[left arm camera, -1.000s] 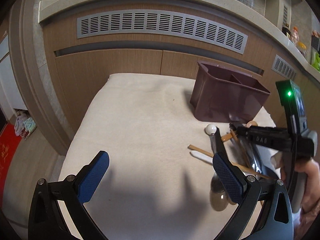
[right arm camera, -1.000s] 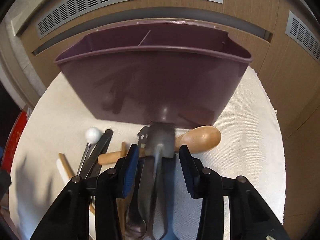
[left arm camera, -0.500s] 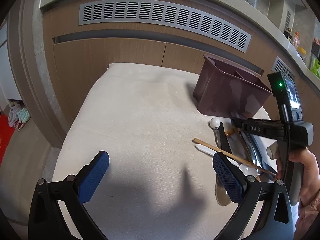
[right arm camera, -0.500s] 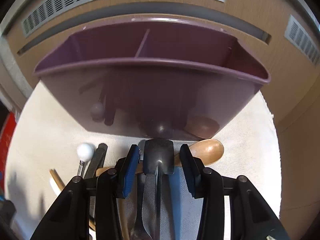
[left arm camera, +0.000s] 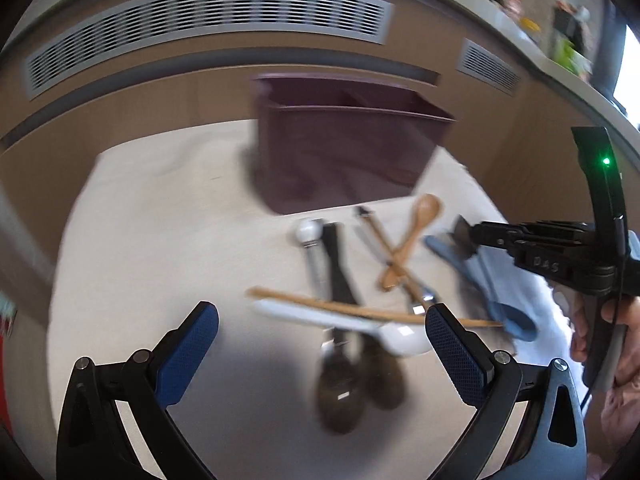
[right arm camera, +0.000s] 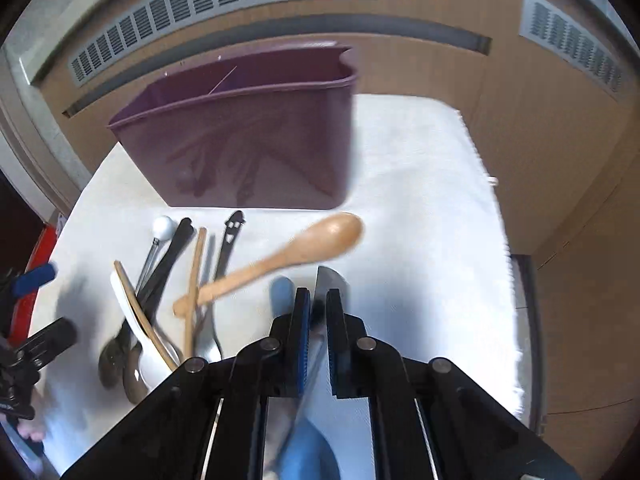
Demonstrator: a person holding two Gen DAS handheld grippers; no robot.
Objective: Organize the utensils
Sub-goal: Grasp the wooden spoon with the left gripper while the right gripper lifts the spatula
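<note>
Steel, dull grey and flat: the handle of a metal utensil (right arm camera: pixel 329 280), pinched between the blue pads of the right hand-held gripper (right arm camera: pixel 318 298), whose jaws have just drawn together on it. Long axis in line with the fingers. Squared-off tip poking out ahead toward the maroon plastic caddy (right arm camera: pixel 248 152); the rest running back under the gripper body, too blurred to tell its working end. Lifted just above a blue spoon (right arm camera: pixel 282 290) lying flat beneath.

Ahead and slightly left of that gripper, a smooth wooden spoon (right arm camera: pixel 328 236), bowl toward the caddy's right corner and handle slanting back left. Further left, a loose heap with handles mostly pointing at the caddy:
- a white ceramic spoon (right arm camera: pixel 136 332)
- pale wooden chopsticks (right arm camera: pixel 194 280)
- black-handled utensils (right arm camera: pixel 168 264)
- a thin metal stem with a white ball end (right arm camera: pixel 163 227)

Caddy glossy and straight-walled, with a divider inside, standing upright beyond the heap.

Left hand-held gripper (left arm camera: pixel 322 312) spread wide, nothing between its pads, above the near end of the heap.

White cloth over the table (right arm camera: pixel 420 200), slightly nubbly. Bare stretch to the right of the right gripper, out to the table's right edge. Wood-panelled wall (right arm camera: pixel 460 92) with grey vent grilles close behind the caddy.
</note>
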